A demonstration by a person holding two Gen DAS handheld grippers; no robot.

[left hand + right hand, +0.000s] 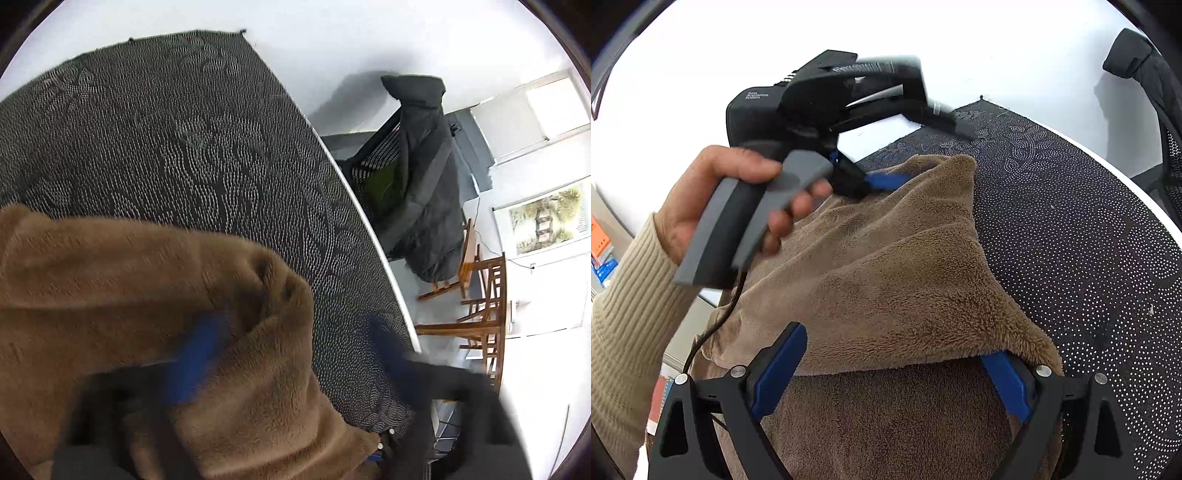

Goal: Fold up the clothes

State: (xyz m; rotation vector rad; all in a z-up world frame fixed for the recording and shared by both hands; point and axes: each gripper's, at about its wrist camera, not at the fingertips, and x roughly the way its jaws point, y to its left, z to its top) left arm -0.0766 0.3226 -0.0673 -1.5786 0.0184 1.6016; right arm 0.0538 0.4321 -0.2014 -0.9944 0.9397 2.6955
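A brown fleece garment [155, 280] lies bunched on the dark dotted table mat [166, 129]. My left gripper [291, 352] is open, its blurred blue fingers [195, 354] spread wide with a fold of the fleece between and over them. In the right wrist view a hand [713, 199] in a cream ribbed sleeve holds that gripper at the garment's [886, 266] far raised corner. My right gripper [894, 373] is open at the near edge. The fleece's hem drapes across both of its blue fingers [783, 369].
The mat [1071, 221] covers a white-edged table [373, 236]. Beyond that edge stands a mesh office chair draped with a dark jacket [424, 166], with wooden chairs [484, 306] further right. A cable [713, 325] hangs from the left gripper's handle.
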